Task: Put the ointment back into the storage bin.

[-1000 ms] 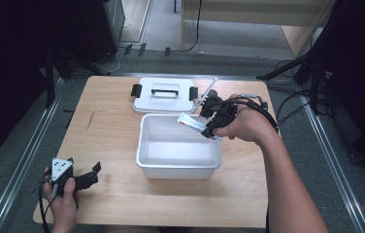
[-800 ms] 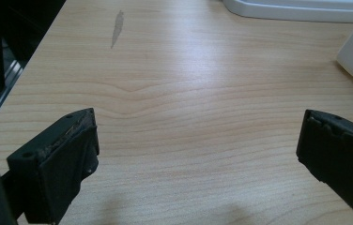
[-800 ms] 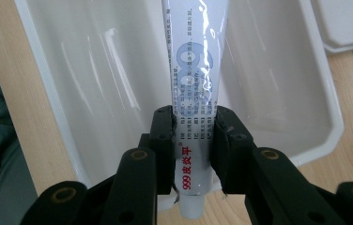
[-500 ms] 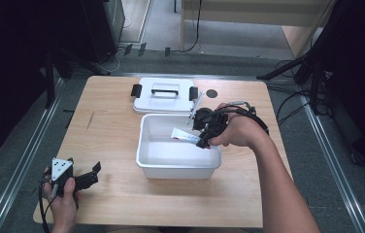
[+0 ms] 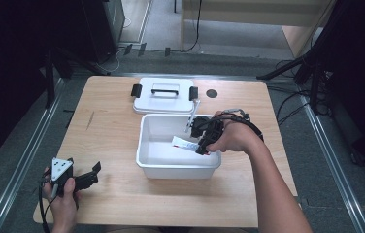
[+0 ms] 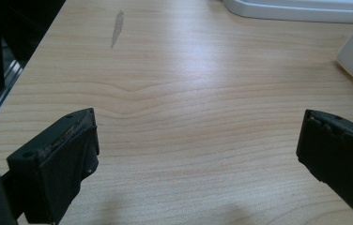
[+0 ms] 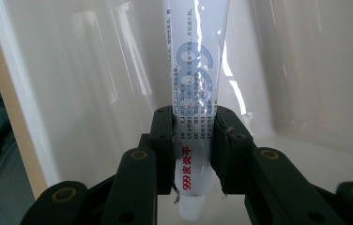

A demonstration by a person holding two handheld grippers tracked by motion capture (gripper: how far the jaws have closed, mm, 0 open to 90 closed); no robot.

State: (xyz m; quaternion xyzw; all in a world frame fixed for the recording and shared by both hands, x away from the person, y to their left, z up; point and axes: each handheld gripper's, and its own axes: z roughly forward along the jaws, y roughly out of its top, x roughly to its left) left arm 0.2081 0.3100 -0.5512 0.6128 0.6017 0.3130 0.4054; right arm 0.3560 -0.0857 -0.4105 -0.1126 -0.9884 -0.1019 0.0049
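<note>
A white ointment tube (image 7: 198,70) with blue and red print is clamped between the jaws of my right gripper (image 7: 195,140), cap end toward the camera. In the high view the right gripper (image 5: 205,141) holds the tube (image 5: 183,143) down inside the white plastic bin (image 5: 146,167) at the table's middle, over the bin's right half. My left gripper (image 5: 91,177) rests near the table's front left corner, open. Its jaws stand wide apart over bare wood in the left gripper view (image 6: 198,150).
The bin's white lid (image 5: 163,94) with black latches lies flat behind the bin. A small dark disc (image 5: 212,93) sits to the lid's right. A thin white stick (image 5: 192,114) leans by the bin's back right corner. Wooden table (image 5: 107,131) lies bare at left.
My right gripper has carried the tube from above the bin's back right corner down and leftward into the bin. The left gripper has stayed still.
</note>
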